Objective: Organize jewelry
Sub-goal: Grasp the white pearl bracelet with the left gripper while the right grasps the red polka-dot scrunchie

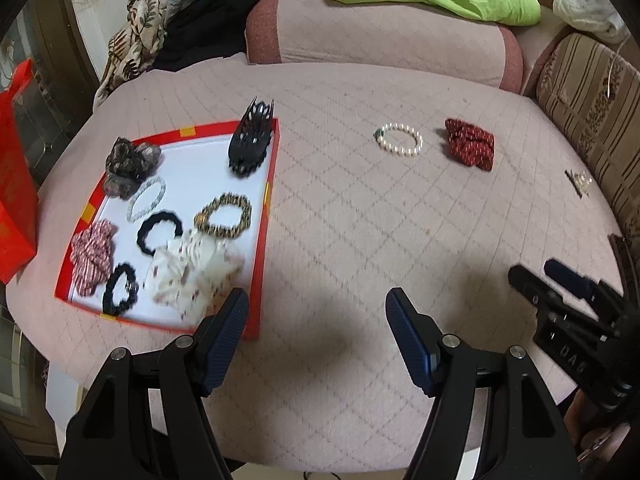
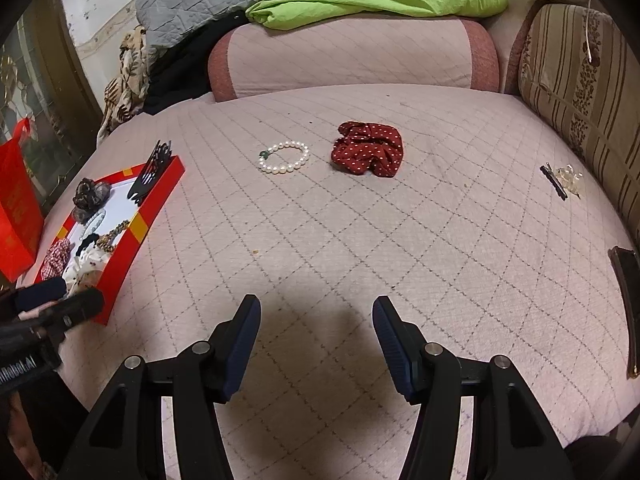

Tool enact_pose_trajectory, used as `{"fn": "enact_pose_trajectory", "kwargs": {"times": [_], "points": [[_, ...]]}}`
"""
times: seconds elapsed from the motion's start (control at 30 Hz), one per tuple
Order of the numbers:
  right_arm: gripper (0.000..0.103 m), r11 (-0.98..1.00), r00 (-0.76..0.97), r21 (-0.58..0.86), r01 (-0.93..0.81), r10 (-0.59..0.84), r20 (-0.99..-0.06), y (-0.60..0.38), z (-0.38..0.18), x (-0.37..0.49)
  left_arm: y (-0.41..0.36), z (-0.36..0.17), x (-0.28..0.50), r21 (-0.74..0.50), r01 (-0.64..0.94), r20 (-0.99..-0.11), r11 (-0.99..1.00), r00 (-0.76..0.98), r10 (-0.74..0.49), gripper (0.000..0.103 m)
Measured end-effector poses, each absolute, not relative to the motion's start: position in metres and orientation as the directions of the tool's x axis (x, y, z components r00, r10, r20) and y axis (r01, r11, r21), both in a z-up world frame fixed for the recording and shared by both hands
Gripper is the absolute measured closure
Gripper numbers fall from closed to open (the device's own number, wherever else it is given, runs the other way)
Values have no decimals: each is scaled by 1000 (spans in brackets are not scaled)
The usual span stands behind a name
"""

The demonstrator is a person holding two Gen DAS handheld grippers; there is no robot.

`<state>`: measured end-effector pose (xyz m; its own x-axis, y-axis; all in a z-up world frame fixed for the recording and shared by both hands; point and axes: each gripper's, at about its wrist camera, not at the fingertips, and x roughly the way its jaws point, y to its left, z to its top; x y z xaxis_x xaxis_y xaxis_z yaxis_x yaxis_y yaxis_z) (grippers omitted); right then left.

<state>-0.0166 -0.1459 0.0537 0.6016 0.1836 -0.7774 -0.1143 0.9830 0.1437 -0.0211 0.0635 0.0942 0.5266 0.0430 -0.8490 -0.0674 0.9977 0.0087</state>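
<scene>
Left wrist view shows the left gripper (image 1: 316,312) with jaws spread wide and empty, hovering over the quilted pink cushion (image 1: 360,240) beside the near right corner of the red tray (image 1: 262,236). Inside the tray lie a black claw clip (image 1: 250,142), a leopard-print scrunchie (image 1: 223,216), a cream scrunchie (image 1: 196,272), two black hair ties and a clear bead bracelet (image 1: 146,198). Outside it, toward the cushion's far edge, the pearl bracelet (image 2: 285,157) rests just beside the red dotted scrunchie (image 2: 368,148). A hair clip (image 2: 560,180) lies near the right edge. The right gripper (image 2: 316,316) is likewise open and holds nothing.
</scene>
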Motion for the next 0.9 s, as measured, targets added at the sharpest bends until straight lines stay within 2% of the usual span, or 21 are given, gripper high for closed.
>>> {"fn": "enact_pose_trajectory", "kwargs": {"times": [0.33, 0.4, 0.47, 0.57, 0.9], "points": [[39, 987, 625, 149, -65, 157, -765, -182, 62, 54, 43, 104, 81, -67, 25, -840, 997, 538, -70, 33], [38, 984, 626, 173, -47, 164, -762, -193, 60, 77, 35, 99, 110, -59, 56, -840, 997, 536, -80, 35], [37, 978, 623, 208, -33, 182, -760, -201, 58, 97, 30, 92, 131, -52, 66, -844, 996, 530, -79, 44], [31, 968, 619, 251, -7, 201, -759, -209, 52, 126, 28, 74, 168, -74, 48, -860, 996, 502, -88, 44], [30, 955, 575, 297, 18, 233, -784, -207, 22, 186, 18, 23, 233, -74, 52, -892, 996, 443, -89, 44]]}}
